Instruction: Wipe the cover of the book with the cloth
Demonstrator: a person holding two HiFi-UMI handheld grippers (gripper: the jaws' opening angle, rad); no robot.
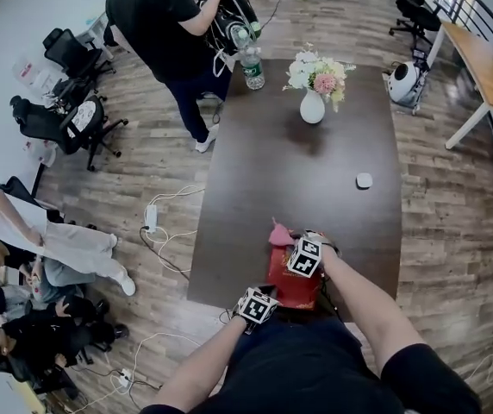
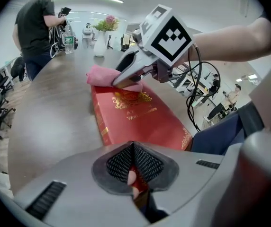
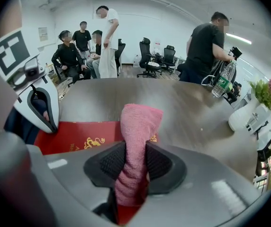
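A red book point(image 1: 286, 288) with gold print lies at the near edge of the dark table point(image 1: 315, 171). My left gripper point(image 2: 133, 167) is shut on the book's point(image 2: 140, 119) near edge, and red shows between its pads. My right gripper point(image 3: 135, 167) is shut on a pink cloth point(image 3: 138, 126), whose free end rests on the far end of the cover point(image 3: 78, 136). In the head view the cloth point(image 1: 279, 233) lies at the book's far end, under the right gripper point(image 1: 293, 243). The left gripper point(image 1: 264, 293) sits at the near end.
A white vase of flowers point(image 1: 313, 106), a water bottle point(image 1: 252, 69) and a small white object point(image 1: 364, 180) stand farther along the table. A person in black point(image 1: 160, 24) stands at its far left corner. Office chairs point(image 1: 65, 119), people sitting low by the wall and cables point(image 1: 156, 222) fill the left floor.
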